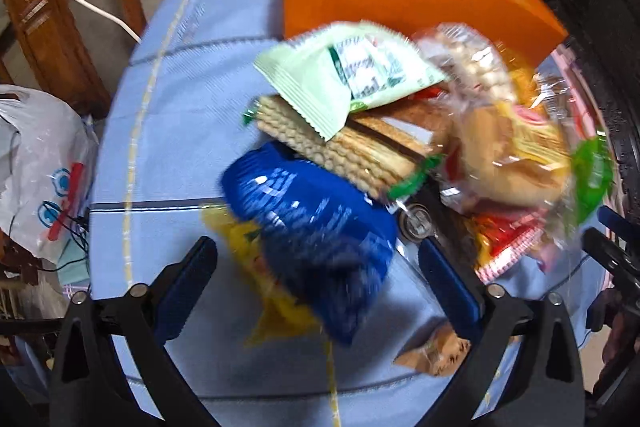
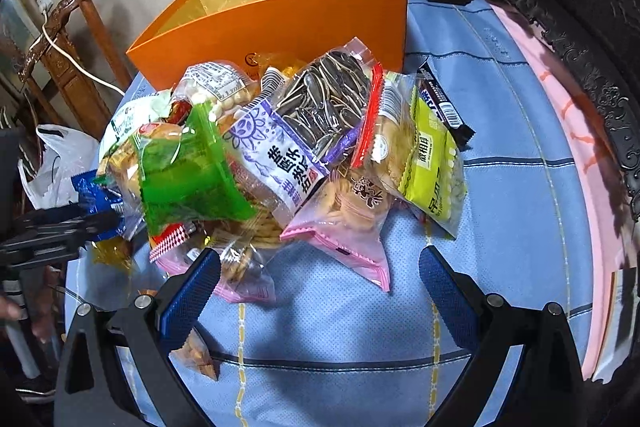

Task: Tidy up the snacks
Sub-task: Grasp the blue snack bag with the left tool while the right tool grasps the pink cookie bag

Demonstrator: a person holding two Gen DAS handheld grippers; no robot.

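A heap of snack packets lies on the blue tablecloth (image 2: 520,187) in front of an open orange box (image 2: 280,15). My left gripper (image 1: 320,275) points down with its jaws apart around a blue bag (image 1: 312,219); neither pad touches it. Under the blue bag lies a yellow packet (image 1: 248,251), and behind it a wafer pack (image 1: 340,147) and a pale green packet (image 1: 340,75). My right gripper (image 2: 320,287) is open above bare cloth, just short of a pink bag (image 2: 348,223). Behind that bag are a sunflower seed bag (image 2: 320,107) and a green bag (image 2: 184,171).
A white plastic bag (image 1: 36,167) and a wooden chair (image 1: 52,35) stand off the table's left edge. Dark carved furniture (image 2: 580,27) borders the right side, beyond a pink strip (image 2: 560,131). A small biscuit packet (image 1: 436,351) lies near the left gripper's right finger.
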